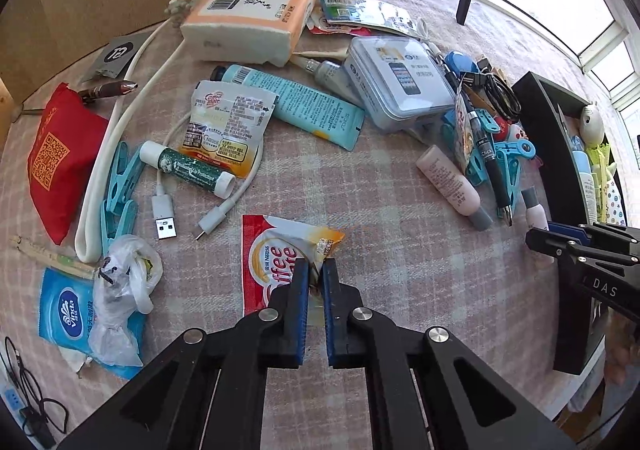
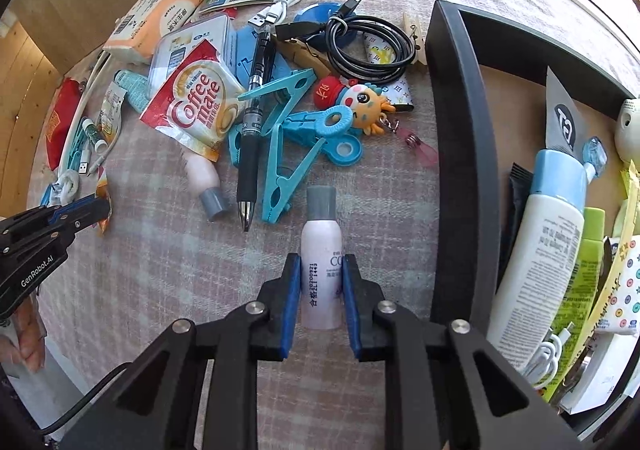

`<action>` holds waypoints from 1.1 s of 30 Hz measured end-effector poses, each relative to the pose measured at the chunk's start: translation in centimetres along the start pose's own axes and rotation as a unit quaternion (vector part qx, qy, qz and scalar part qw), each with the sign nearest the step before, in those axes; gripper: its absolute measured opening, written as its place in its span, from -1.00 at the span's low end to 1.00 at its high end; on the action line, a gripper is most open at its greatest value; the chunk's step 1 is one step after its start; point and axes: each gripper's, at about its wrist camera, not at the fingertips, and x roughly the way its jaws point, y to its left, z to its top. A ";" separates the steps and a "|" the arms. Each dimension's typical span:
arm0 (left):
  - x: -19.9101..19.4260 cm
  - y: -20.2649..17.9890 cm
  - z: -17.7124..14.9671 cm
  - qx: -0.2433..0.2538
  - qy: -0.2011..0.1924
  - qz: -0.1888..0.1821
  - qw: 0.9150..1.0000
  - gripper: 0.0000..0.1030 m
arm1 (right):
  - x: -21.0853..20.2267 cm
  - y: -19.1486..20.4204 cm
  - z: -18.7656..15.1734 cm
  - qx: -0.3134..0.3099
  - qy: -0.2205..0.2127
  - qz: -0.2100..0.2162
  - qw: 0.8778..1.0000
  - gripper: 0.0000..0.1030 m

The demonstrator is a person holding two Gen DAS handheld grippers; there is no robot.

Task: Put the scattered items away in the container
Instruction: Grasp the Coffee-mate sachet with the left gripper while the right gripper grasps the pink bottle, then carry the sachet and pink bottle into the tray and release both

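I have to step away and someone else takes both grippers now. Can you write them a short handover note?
Left gripper: jaws shut on the Coffee mate sachet, which still lies on the tablecloth.
Right gripper: jaws around the small white bottle, pads at its sides.
Black container: right of the pile, already holding a large lotion bottle and packets.
Left: pens, clips, cables, tubes, tissue packs still scattered.
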 end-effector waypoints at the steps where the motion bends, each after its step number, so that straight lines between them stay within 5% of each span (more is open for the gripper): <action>1: -0.4 0.1 0.0 -0.001 -0.003 -0.001 1.000 -0.88 | -0.3 -0.1 -0.1 0.001 -0.003 0.000 1.000 -0.61; 8: -3.0 -0.8 0.9 0.005 -0.024 -0.024 0.999 -0.89 | -3.6 -1.2 -2.1 0.004 -0.024 0.002 1.000 -0.61; 17: -5.6 -9.4 6.5 0.052 -0.055 -0.070 0.995 -0.88 | -8.9 -5.6 -1.9 0.026 -0.063 -0.027 0.997 -0.61; 33: -5.9 -25.2 13.3 0.116 -0.069 -0.129 0.982 -0.88 | -12.3 -15.1 1.7 0.111 -0.098 -0.075 0.986 -0.61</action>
